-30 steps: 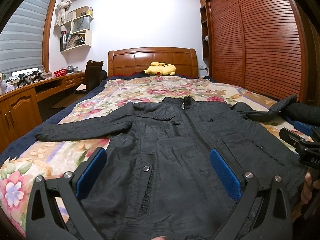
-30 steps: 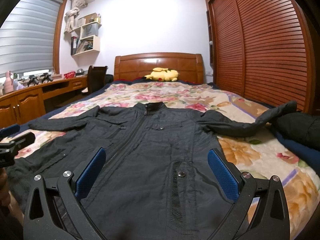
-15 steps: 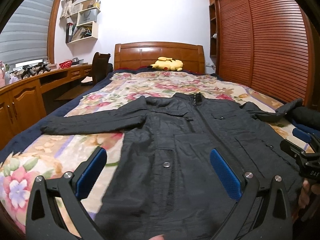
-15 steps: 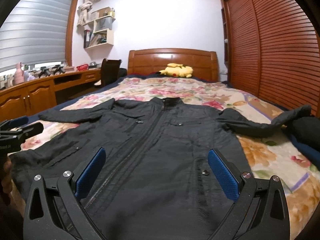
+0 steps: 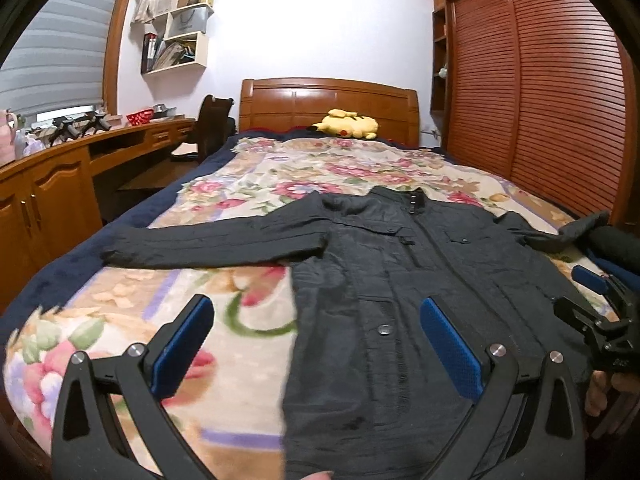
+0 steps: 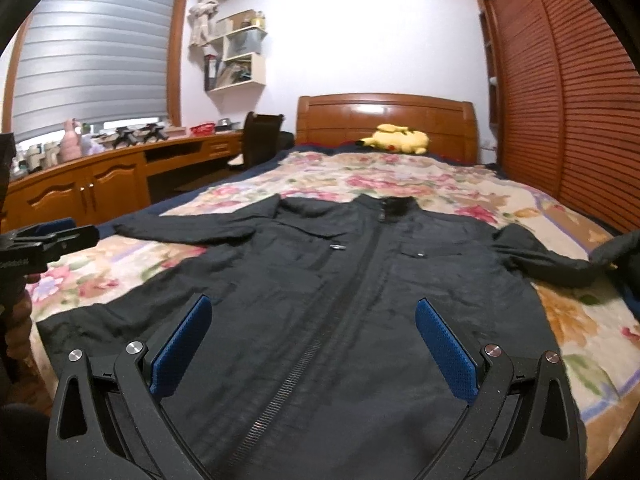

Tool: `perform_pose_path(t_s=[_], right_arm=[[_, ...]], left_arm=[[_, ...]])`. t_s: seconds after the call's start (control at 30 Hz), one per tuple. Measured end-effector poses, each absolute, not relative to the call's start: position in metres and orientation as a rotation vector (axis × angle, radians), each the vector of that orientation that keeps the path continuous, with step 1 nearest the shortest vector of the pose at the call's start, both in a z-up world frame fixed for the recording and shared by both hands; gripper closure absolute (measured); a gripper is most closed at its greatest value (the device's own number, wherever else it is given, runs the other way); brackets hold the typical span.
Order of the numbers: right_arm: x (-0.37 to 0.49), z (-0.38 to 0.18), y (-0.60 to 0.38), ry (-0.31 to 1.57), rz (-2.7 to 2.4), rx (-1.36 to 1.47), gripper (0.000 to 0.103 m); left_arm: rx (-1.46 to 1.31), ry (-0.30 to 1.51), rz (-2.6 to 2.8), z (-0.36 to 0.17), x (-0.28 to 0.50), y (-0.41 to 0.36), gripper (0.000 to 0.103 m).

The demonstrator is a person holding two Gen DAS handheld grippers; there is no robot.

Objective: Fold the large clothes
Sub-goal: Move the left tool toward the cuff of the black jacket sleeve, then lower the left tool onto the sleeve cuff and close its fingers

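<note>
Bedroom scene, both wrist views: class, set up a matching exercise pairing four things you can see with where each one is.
Things:
1. black jacket
2. yellow plush toy
3. dark chair
4. white wall shelf

Places:
A. mounted on the wall beside the window
B. by the headboard, at the far end of the bed
C. at the wooden desk
D. spread flat on the floral bedspread, sleeves out

Pairs: 1-D, 2-B, 3-C, 4-A

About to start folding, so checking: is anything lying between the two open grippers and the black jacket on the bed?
Nothing visible: the left gripper and right gripper hang open over the spread jacket.
</note>
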State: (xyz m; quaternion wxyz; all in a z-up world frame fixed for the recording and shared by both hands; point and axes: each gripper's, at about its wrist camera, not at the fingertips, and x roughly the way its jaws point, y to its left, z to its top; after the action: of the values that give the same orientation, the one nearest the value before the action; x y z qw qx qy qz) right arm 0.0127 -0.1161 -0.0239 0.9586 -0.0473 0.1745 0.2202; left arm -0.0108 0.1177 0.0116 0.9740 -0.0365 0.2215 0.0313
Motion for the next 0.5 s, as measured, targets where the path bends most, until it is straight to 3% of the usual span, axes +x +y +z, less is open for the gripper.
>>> perform_pose_path(t_s=[0.5], right_arm=[[0.037, -0.01, -0.061, 0.385, 0.527, -0.139, 0.0]], left_arm=[[-0.009, 0.53, 0.229, 0.002, 0.011, 0.207, 0.0]])
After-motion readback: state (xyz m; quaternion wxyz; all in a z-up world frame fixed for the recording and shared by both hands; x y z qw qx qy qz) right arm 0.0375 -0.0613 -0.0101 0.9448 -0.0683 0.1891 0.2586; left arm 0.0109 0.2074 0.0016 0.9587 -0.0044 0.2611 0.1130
